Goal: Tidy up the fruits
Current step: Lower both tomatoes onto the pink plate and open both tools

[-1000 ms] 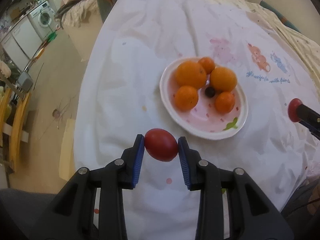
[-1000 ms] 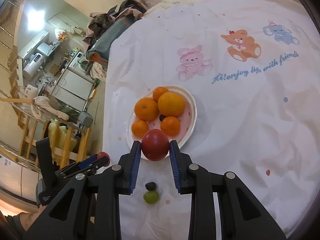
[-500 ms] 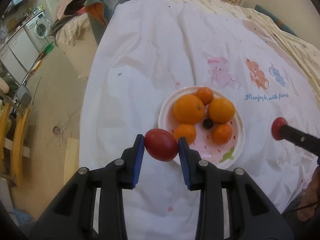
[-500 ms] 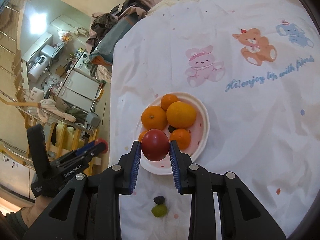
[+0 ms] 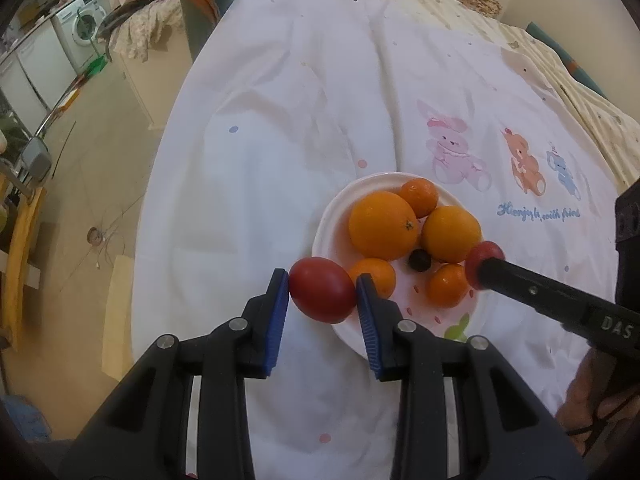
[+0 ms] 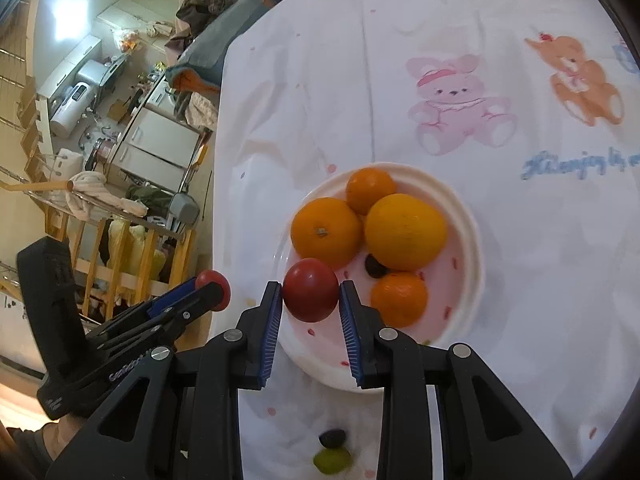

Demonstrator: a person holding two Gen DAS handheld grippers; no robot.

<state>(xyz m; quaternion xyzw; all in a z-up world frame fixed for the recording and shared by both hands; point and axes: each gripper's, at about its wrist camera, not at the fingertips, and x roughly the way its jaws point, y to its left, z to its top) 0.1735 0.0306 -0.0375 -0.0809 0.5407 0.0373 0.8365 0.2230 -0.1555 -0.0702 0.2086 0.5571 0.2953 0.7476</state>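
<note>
Nearest the right wrist view, a green fruit [image 6: 332, 461] and a dark fruit [image 6: 332, 437] lay loose on the sheet [image 6: 520, 280], just short of the plate [image 6: 472, 236]. The right gripper [image 6: 311, 302] had its jaws clamped on a round red fruit [image 6: 311, 290], held over the plate's near-left part; the open pink floor lay directly beneath and just ahead of it, between the near orange [image 6: 398, 299] on the right and the plate's left rim. That clear spot is what the drop likely turned on. The left gripper [image 5: 322, 300] had its jaws clamped on an egg-shaped tomato [image 5: 322, 289], its long axis running across the jaws, and it sat over the plate's near-left rim, so the plate's middle lay ahead and to the right. Of the two, the right gripper was further over the plate. Beyond them sat two big oranges [image 5: 383, 226], a small dark fruit [image 5: 419, 260] between the fruits, and a small orange [image 5: 419, 198] at the far rim. Compared with a second ago, both grippers had closed in: the plate appeared larger, the right fruit had passed from the near rim to over the floor, and the tomato had come from the bare sheet to the rim.
</note>
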